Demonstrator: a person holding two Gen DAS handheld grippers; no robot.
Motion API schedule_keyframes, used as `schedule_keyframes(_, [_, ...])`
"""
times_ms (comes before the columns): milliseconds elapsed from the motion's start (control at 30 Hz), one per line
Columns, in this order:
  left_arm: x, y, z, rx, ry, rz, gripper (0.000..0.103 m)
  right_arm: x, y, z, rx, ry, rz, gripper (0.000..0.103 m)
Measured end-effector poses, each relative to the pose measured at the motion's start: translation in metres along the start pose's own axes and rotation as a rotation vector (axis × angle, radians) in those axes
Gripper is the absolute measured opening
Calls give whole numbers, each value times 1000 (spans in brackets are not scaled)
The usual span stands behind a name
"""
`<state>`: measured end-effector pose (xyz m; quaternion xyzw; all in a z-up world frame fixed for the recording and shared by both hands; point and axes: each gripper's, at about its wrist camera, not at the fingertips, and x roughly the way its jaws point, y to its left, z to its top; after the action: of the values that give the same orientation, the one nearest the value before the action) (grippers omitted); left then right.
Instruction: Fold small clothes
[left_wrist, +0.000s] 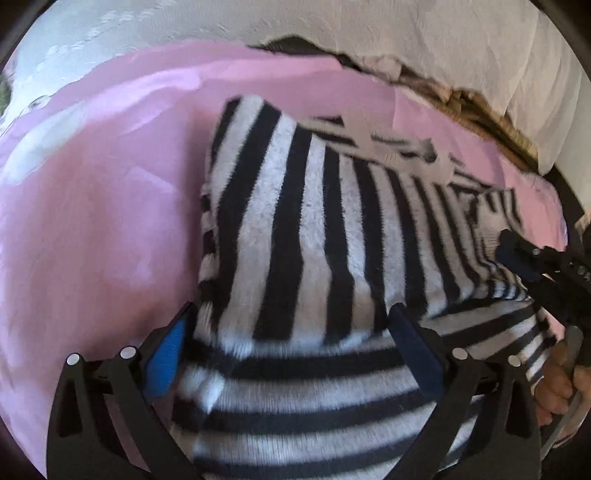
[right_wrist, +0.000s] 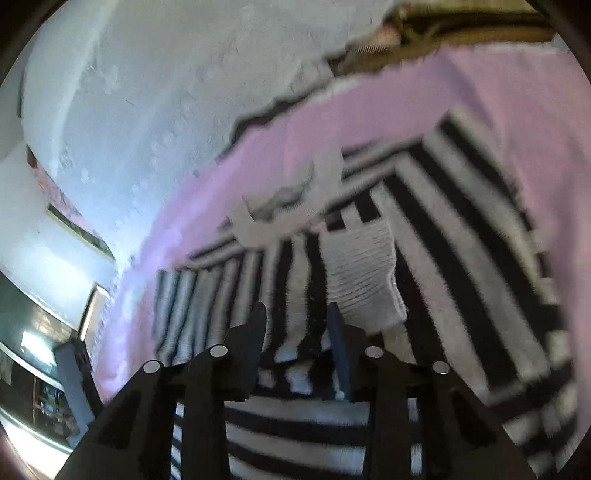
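Observation:
A black-and-white striped sweater (left_wrist: 314, 221) lies on a pink sheet (left_wrist: 92, 184), with one side folded over its body. My left gripper (left_wrist: 295, 328) hovers over the near fold, its fingers spread wide on either side of the fabric, open. At the right edge of the left wrist view, my right gripper (left_wrist: 517, 254) reaches onto the sweater, and a hand (left_wrist: 554, 387) holds its handle. In the right wrist view, the right gripper (right_wrist: 297, 321) stands partly open over the striped sweater (right_wrist: 461, 240), and its pads do not press the cloth. A white ribbed cuff (right_wrist: 362, 273) lies just past its right finger, below the white collar (right_wrist: 280, 206).
White bedding (left_wrist: 443, 44) is bunched along the far edge of the pink sheet, with a dark gap and brownish fabric (left_wrist: 461, 96) between them. In the right wrist view, room furniture and a bright window (right_wrist: 44, 350) show past the sheet's left edge (right_wrist: 122, 314).

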<state>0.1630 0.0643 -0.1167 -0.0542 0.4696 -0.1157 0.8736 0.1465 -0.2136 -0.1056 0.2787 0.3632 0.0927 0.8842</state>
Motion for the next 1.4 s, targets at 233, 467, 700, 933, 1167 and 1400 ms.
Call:
schedule_keyframes(233, [-38, -21, -33, 57, -29, -29, 98, -44, 42, -25, -186, -6, 12, 46])
schedule_keyframes(467, [-31, -54, -84, 264, -3, 113, 99, -17, 33, -70, -250, 194, -41, 62])
schedule_keyframes(700, [-52, -36, -106, 170, -11, 16, 98, -62, 18, -96, -222, 121, 10, 62])
schedule_keyframes(933, [-106, -6, -157, 66, -96, -196, 98, -181, -26, -132, -208, -107, 18, 62])
schedule_keyframes(1167, [-111, 1, -185, 53, -34, -260, 98, -219, -82, -175, -137, -50, 0, 62])
schedule_keyframes(1400, [-93, -12, -160, -24, -43, -279, 70, -195, -85, -185, -97, 42, 56, 62])
